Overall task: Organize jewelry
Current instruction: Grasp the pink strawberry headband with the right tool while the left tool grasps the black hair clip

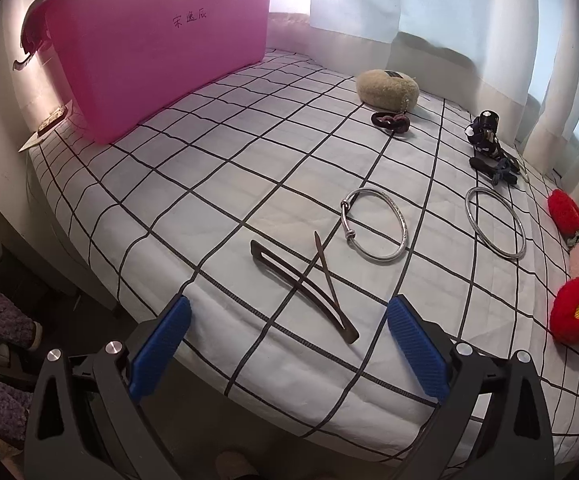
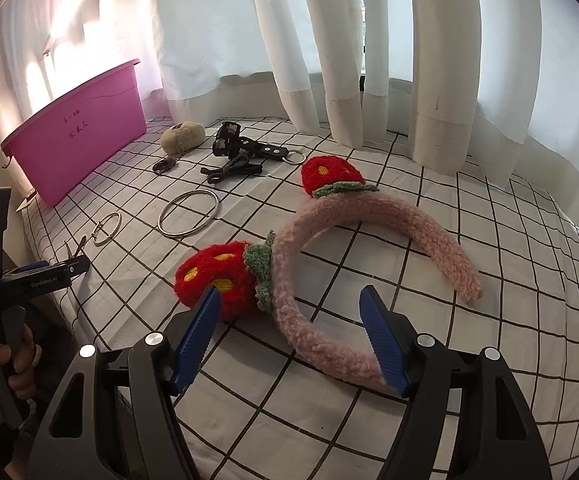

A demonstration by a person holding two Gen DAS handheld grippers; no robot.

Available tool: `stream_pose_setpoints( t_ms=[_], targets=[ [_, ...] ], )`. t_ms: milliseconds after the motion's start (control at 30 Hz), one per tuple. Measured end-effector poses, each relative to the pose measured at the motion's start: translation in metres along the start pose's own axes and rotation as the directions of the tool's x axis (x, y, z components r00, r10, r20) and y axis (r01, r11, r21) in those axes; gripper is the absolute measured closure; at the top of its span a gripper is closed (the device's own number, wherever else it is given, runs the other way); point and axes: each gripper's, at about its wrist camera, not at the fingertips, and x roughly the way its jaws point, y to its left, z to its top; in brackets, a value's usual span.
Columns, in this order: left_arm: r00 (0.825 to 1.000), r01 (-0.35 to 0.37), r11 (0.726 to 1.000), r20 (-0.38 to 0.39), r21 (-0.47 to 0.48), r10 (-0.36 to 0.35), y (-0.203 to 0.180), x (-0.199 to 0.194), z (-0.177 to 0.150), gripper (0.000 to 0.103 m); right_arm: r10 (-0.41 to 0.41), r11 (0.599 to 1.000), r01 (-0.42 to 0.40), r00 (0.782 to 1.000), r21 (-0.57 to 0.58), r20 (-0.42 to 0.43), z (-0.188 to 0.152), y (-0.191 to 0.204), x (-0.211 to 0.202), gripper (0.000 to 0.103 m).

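Left wrist view: bed with white grid sheet, soft and a bit wrinkled. Pink plastic bin stands far left, smooth, handwriting on its side; I can't see inside it. My guess: task barely started, every piece I see lies loose on the sheet. Fuzzy pink headband with red knit strawberries lies near right, between the spread fingers of my right gripper, not gripped. Beige fluffy pouch far centre. Two thin silver bangles, plain ring and knotted one, mid bed. Long dark hair clip, flat, sprung open, just ahead of my left gripper, wide open, holding nothing. Dark hair ties far right.
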Motion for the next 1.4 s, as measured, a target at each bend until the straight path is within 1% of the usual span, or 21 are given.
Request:
stream_pose_setpoints(
  t_ms=[100, 233, 300, 400, 600, 767, 867, 1033, 1133, 1167, 1200, 1233, 1267, 1300, 1333, 1400],
  targets=[
    [1.0, -0.001, 1.0, 0.013, 0.001, 0.001, -0.001, 0.001, 0.0, 0.005, 0.001, 1.0, -0.002, 1.0, -0.02, -0.013, 0.001, 0.0, 0.007, 0.035],
    [1.0, -0.002, 1.0, 0.03, 0.007, 0.002, -0.003, 0.002, 0.0, 0.005, 0.026, 0.999, -0.028, 0.998, -0.042, -0.049, 0.003, 0.001, 0.019, 0.035],
    [0.999, -0.003, 1.0, 0.037, 0.012, 0.003, -0.004, 0.002, 0.0, 0.005, 0.032, 0.996, -0.037, 0.997, -0.077, -0.069, 0.004, 0.004, 0.025, 0.035],
    [0.999, 0.001, 1.0, 0.034, 0.015, -0.001, -0.004, 0.002, 0.0, 0.005, 0.028, 0.988, -0.037, 0.998, -0.152, -0.064, 0.004, 0.007, 0.022, 0.035],
    [0.999, 0.002, 1.0, 0.034, 0.007, -0.002, -0.003, 0.002, -0.001, 0.005, 0.026, 0.971, -0.047, 0.995, -0.235, -0.092, -0.001, 0.0, 0.025, 0.035],
    [0.999, -0.005, 1.0, 0.037, -0.001, 0.005, -0.003, 0.001, -0.001, 0.005, 0.037, 0.969, -0.063, 0.993, -0.238, -0.11, -0.002, 0.0, 0.035, 0.035],
    [0.999, -0.01, 1.0, 0.04, -0.009, 0.01, -0.003, 0.001, -0.001, 0.005, 0.008, 0.966, -0.041, 0.992, -0.255, -0.128, -0.002, 0.004, 0.042, 0.035],
    [0.997, -0.024, 0.999, 0.071, -0.022, 0.025, -0.005, -0.001, -0.004, 0.006, 0.025, 0.976, -0.054, 0.99, -0.21, -0.139, 0.001, 0.001, 0.048, 0.035],
    [0.997, -0.03, 0.999, 0.071, -0.033, 0.032, -0.005, -0.001, -0.003, 0.006, 0.028, 0.977, -0.056, 0.99, -0.204, -0.139, 0.001, 0.003, 0.048, 0.035],
    [0.997, -0.031, 0.999, 0.068, -0.035, 0.033, -0.005, -0.001, -0.003, 0.006, 0.03, 0.977, -0.058, 0.99, -0.204, -0.138, 0.001, 0.003, 0.047, 0.036],
    [0.997, -0.031, 0.999, 0.066, -0.035, 0.033, -0.005, -0.001, -0.003, 0.006, 0.042, 0.977, -0.07, 0.989, -0.2, -0.141, 0.001, 0.004, 0.047, 0.042],
    [0.997, -0.028, 0.999, 0.065, -0.035, 0.031, -0.005, -0.001, -0.003, 0.006, 0.043, 0.977, -0.071, 0.989, -0.202, -0.14, 0.0, 0.006, 0.046, 0.044],
    [0.998, -0.024, 0.999, 0.062, -0.033, 0.026, -0.005, -0.001, -0.003, 0.006, 0.044, 0.976, -0.072, 0.99, -0.207, -0.137, 0.0, 0.008, 0.045, 0.05],
    [0.998, -0.02, 0.999, 0.06, -0.028, 0.022, -0.005, -0.001, -0.003, 0.008, 0.048, 0.974, -0.076, 0.99, -0.212, -0.134, -0.001, 0.011, 0.044, 0.059],
    [0.998, -0.015, 1.0, 0.06, -0.023, 0.016, -0.005, -0.002, -0.003, 0.009, 0.046, 0.973, -0.074, 0.99, -0.218, -0.132, -0.002, 0.014, 0.043, 0.063],
    [0.998, -0.009, 1.0, 0.06, -0.017, 0.01, -0.006, -0.004, -0.004, 0.013, 0.049, 0.972, -0.078, 0.99, -0.223, -0.131, -0.002, 0.019, 0.042, 0.077]
  ],
)
